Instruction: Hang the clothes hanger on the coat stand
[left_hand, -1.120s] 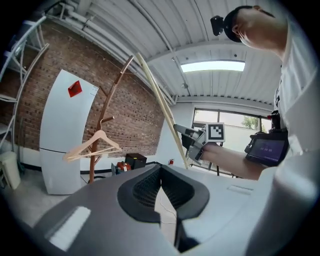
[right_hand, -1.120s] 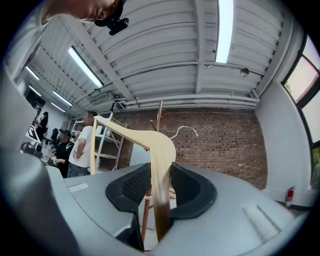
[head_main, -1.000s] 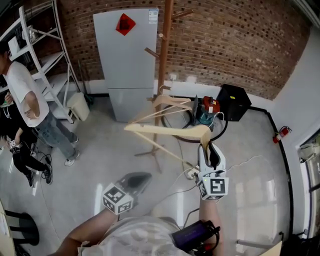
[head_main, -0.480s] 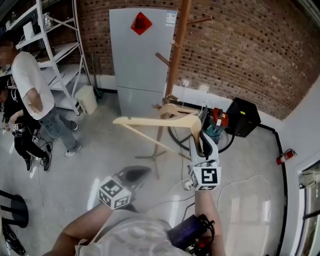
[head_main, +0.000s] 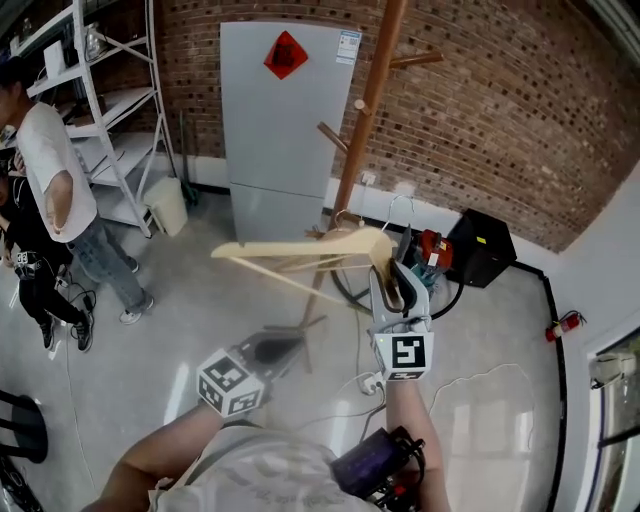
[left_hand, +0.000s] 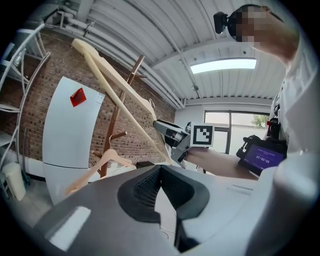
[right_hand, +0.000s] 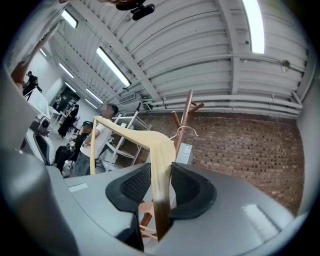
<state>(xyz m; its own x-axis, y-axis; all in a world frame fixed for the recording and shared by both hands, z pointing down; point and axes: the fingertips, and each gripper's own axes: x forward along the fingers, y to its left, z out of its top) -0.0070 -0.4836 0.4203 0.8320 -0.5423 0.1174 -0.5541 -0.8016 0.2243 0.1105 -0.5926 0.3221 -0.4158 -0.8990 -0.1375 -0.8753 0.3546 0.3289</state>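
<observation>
My right gripper (head_main: 388, 272) is shut on one end of a pale wooden clothes hanger (head_main: 300, 255), which stretches out to the left at about chest height. In the right gripper view the hanger (right_hand: 150, 142) is clamped between both pads, and its wire hook (right_hand: 184, 131) points toward the coat stand (right_hand: 184, 117). The wooden coat stand (head_main: 368, 110) rises just beyond the hanger, with bare pegs up its pole. A second hanger (left_hand: 107, 160) hangs low on the stand. My left gripper (head_main: 268, 350) hangs low near my body, shut and holding nothing.
A grey fridge (head_main: 280, 120) stands left of the coat stand against the brick wall. A metal shelf (head_main: 110, 110) and a standing person (head_main: 55, 190) are at the far left. A black box (head_main: 480, 248), a small machine (head_main: 425, 250) and floor cables lie right of the stand.
My right gripper has carried the hanger up and closer to the coat stand, and the hanger now lies across the pole's lower part. The left gripper has stayed low.
</observation>
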